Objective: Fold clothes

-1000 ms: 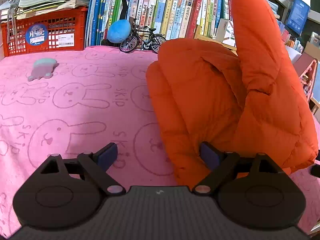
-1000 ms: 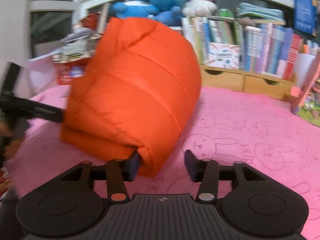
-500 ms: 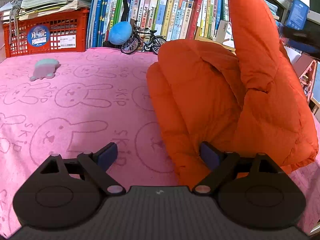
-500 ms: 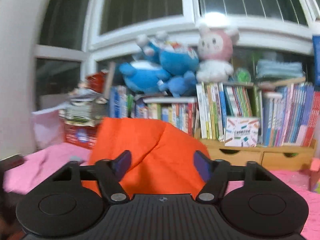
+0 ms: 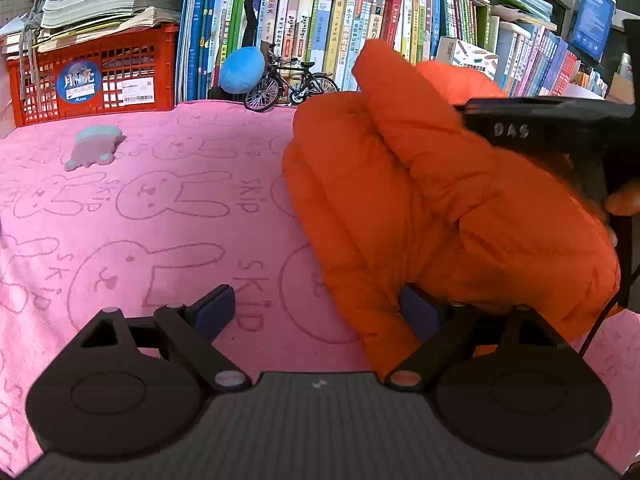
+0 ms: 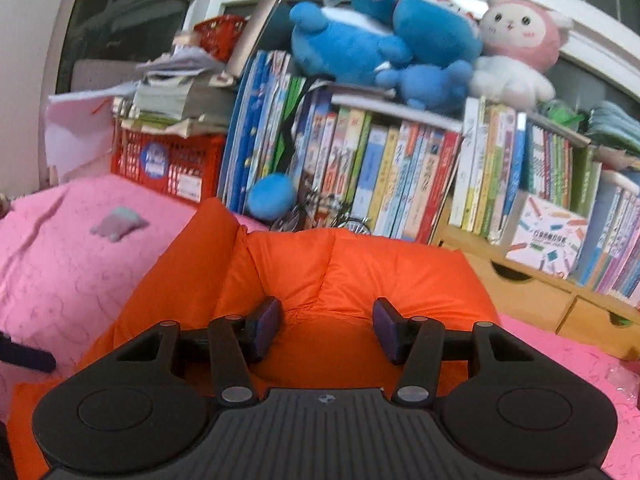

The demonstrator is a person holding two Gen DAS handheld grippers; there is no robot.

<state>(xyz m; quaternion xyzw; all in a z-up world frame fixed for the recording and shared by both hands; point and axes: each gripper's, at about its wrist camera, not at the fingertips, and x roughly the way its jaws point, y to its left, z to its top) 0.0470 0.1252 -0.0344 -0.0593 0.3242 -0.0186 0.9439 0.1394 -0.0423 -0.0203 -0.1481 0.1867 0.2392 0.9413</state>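
A puffy orange jacket [image 5: 420, 200] lies bunched on the pink rabbit-print cloth [image 5: 140, 200]. My left gripper [image 5: 316, 312] is open wide at its near edge; the jacket's lower corner reaches in beside the right pad, and the left pad is over bare cloth. My right gripper [image 6: 328, 324] has puckered orange jacket [image 6: 360, 272] fabric pinched between its pads, and its jaws are closing a little. In the left wrist view the right gripper [image 5: 540, 128] hovers over the jacket's far right side, a person's hand [image 5: 624, 200] behind it.
A bookshelf [image 5: 352, 28] lines the back edge, with a red crate [image 5: 100, 76], a blue ball [image 5: 240, 68] and a toy bicycle [image 5: 292, 84] in front of it. A small grey-green toy [image 5: 94, 148] lies on the cloth at left. Plush toys [image 6: 400, 40] sit on the shelf.
The raised orange flap has come down and across onto the jacket's body. The right gripper has swung in over the pile. My left gripper has stayed put.
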